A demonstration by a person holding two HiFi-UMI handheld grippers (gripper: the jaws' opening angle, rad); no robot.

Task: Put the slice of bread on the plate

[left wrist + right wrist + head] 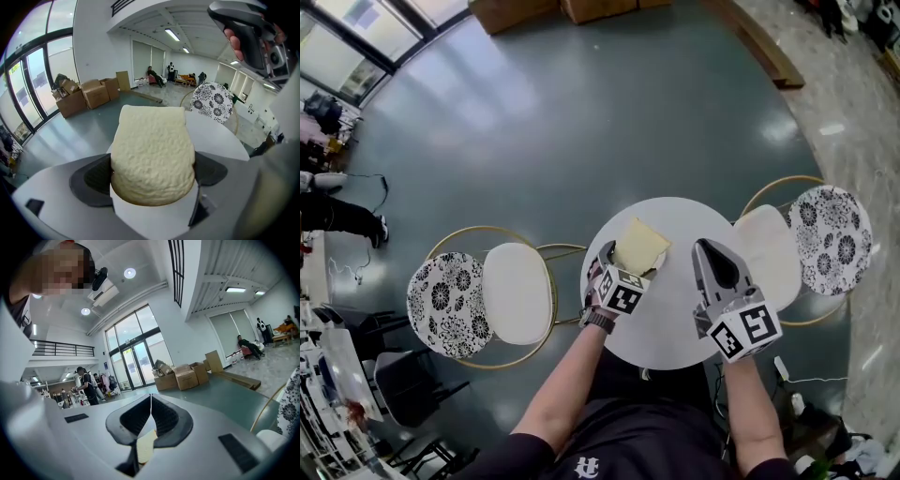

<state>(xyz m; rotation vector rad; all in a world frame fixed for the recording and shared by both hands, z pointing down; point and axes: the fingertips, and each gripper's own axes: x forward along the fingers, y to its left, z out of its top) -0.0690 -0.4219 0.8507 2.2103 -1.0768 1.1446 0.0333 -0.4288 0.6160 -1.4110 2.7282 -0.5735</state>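
Observation:
A pale square slice of bread [640, 246] is over the far left part of the round white table [675, 323]. My left gripper [617, 262] is at the slice's near edge. In the left gripper view the bread [152, 154] fills the gap between both dark pads [93, 177] and touches each, so the gripper [152, 176] is shut on it. My right gripper [713, 255] hovers over the table's right half, apart from the bread, its jaws [151, 401] pressed together and empty. I cannot tell a plate apart from the white tabletop.
Two gold-framed chairs flank the table, one at the left [517, 292] and one at the right [773, 253], each with a white seat and a floral back. Cardboard boxes [86, 96] stand on the grey floor by the windows. People are far off.

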